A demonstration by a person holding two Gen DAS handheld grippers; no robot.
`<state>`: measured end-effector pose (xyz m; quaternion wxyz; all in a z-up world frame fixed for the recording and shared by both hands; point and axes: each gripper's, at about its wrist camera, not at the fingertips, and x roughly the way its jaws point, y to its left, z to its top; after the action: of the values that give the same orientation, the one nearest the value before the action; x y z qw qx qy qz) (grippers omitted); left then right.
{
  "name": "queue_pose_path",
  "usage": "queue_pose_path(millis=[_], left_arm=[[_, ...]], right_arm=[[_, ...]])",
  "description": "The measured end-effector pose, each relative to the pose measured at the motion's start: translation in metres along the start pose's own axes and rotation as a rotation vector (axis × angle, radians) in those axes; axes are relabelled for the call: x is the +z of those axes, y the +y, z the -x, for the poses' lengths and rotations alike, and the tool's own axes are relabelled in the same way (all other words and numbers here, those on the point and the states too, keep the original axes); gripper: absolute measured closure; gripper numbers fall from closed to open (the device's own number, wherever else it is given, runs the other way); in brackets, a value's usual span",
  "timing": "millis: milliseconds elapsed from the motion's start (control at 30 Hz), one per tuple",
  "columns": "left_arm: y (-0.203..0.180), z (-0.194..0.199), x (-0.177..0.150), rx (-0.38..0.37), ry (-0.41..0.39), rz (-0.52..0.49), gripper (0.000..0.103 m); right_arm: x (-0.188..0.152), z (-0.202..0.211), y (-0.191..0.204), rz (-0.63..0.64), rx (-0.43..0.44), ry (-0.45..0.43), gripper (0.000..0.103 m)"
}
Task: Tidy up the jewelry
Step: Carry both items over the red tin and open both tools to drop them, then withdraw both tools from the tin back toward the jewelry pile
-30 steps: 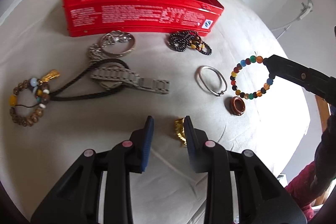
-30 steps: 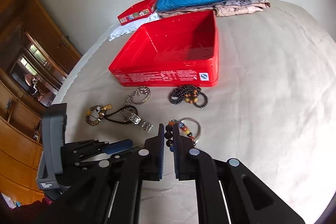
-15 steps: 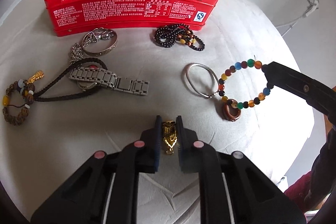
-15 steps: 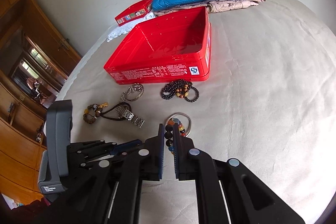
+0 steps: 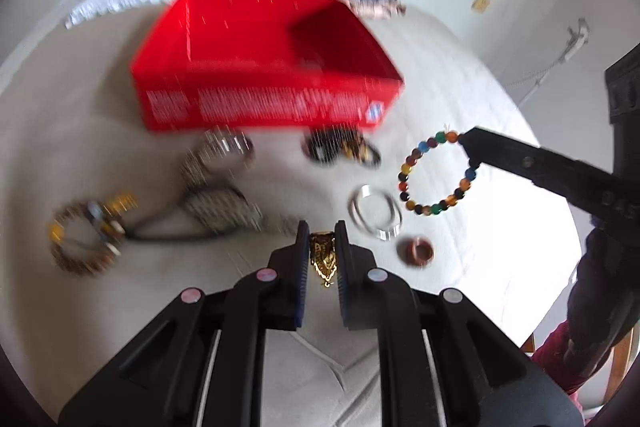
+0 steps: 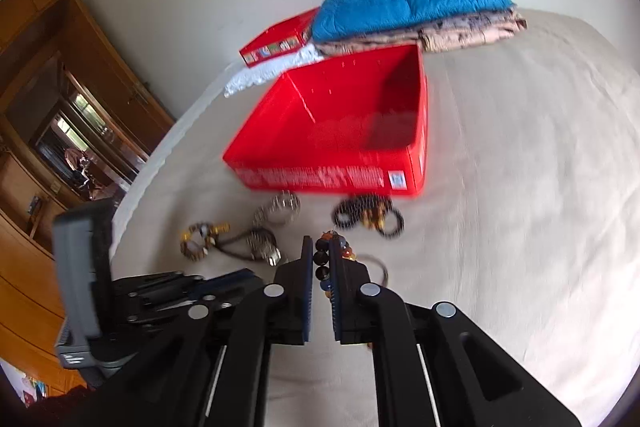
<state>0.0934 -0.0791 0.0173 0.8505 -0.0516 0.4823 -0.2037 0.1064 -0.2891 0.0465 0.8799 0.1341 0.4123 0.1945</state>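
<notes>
My left gripper [image 5: 322,233] is shut on a gold pendant [image 5: 323,259] and holds it above the bed. My right gripper [image 6: 320,247] is shut on a multicoloured bead bracelet [image 6: 325,259], which hangs in the air in the left wrist view [image 5: 434,173]. An open red box [image 5: 264,75] stands beyond on the bed; it also shows in the right wrist view [image 6: 340,131]. On the sheet lie a silver bangle [image 5: 374,213], a brown ring [image 5: 416,250], a dark bead bracelet [image 5: 340,149], a metal watch [image 5: 224,211], a silver cuff [image 5: 222,151] and a brown bead bracelet [image 5: 84,239].
Folded blue and beige clothes [image 6: 416,15] and a red lid [image 6: 276,41] lie behind the box by the wall. A wooden cabinet [image 6: 52,99] stands to the left of the bed. The bed's edge runs along the right in the left wrist view [image 5: 560,227].
My left gripper closed on the gold pendant and lifted it off the sheet. My right gripper rose higher with the bead bracelet. Both views have moved towards the red box.
</notes>
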Motion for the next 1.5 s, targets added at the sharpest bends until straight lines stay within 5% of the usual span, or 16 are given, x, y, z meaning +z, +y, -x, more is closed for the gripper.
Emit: queue_pose_path(millis=[300,633,767,1067,1500], left_arm=[[0.015,0.015,0.085,0.056,-0.126,0.017,0.092],[0.052,-0.064,0.146,0.061,-0.017,0.080,0.092],[0.060,-0.075,0.148,0.051,0.012,0.088,0.091],[0.061,-0.048,0.141,0.069,-0.030,0.081,0.080],[0.064,0.006,0.079,0.141,-0.098,0.065,0.057]], right_arm=[[0.075,-0.018,0.013,0.022,0.004,-0.048,0.096],[0.104,-0.107,-0.012,-0.018,-0.047,0.046,0.096],[0.103,-0.125,-0.024,-0.030,-0.069,0.099,0.095],[0.098,-0.103,-0.023,-0.012,-0.109,0.044,0.090],[0.041,-0.062,0.000,0.027,-0.103,0.038,0.083]])
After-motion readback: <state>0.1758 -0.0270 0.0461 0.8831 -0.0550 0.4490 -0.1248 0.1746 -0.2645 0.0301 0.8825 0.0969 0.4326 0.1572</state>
